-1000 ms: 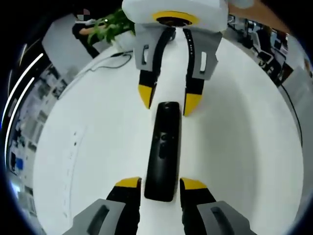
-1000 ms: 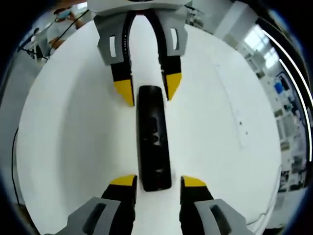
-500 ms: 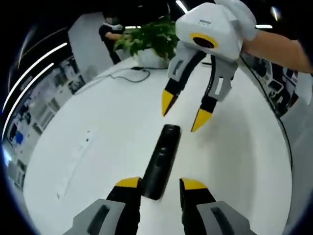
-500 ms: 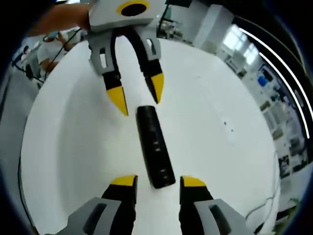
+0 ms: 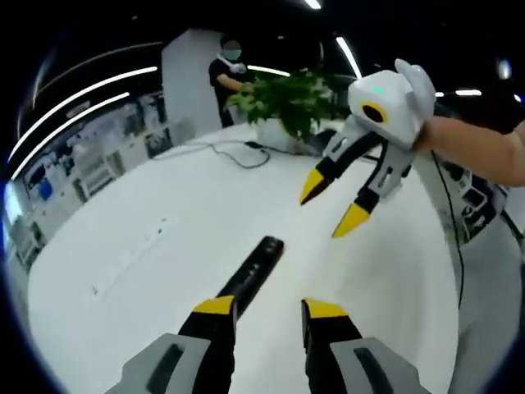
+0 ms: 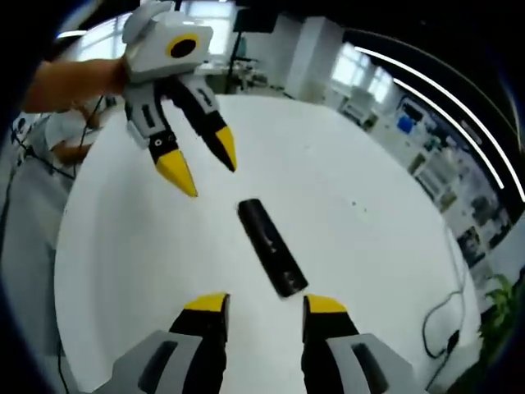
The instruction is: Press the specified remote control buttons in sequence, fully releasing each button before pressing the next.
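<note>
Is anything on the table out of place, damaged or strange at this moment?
Nothing stands out. The black remote control lies flat and whole on the white table, with both grippers open above it, the left gripper and the right gripper, touching nothing.

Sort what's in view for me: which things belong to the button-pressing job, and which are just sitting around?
Part of the job:
- black remote control, lying flat on the white table
- left gripper, open, above the table
- right gripper, open, above the table

Just lying about:
- potted plant at the table's far edge
- black cable trailing near the plant
</note>
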Available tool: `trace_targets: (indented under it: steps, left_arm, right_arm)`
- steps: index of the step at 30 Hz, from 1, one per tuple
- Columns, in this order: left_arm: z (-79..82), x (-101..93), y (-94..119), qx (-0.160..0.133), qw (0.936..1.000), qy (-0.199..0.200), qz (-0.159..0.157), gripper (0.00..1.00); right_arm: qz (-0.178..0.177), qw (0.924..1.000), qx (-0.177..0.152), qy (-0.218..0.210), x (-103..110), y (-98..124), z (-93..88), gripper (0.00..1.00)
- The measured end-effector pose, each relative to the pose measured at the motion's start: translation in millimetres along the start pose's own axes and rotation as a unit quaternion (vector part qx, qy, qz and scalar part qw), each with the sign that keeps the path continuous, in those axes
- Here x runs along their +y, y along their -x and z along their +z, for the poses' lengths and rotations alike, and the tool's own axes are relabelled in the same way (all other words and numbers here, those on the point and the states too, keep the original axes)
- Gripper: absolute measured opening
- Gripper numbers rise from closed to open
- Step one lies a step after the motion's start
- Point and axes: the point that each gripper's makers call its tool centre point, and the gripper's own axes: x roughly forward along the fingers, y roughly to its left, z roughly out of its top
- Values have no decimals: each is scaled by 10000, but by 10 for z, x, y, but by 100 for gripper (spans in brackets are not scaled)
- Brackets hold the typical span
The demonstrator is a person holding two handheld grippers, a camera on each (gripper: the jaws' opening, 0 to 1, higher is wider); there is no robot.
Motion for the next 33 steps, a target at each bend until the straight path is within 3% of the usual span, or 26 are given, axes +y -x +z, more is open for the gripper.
trace_targets:
  steps: [12,27,33]
  left_arm:
    - [-40,-262,442,-320,9989,224,243,31]
    - [-151,-635,889,-887,9933,574,475,31]
    - [-228,-766,1020,-984,9916,647,531,32]
  right_arm:
    - [-275,9989,-375,-89,250,435,136,34]
    - [-350,9950,-852,-398,762,701,147,38]
    - [-306,9932,-992,-523,959,801,117,41]
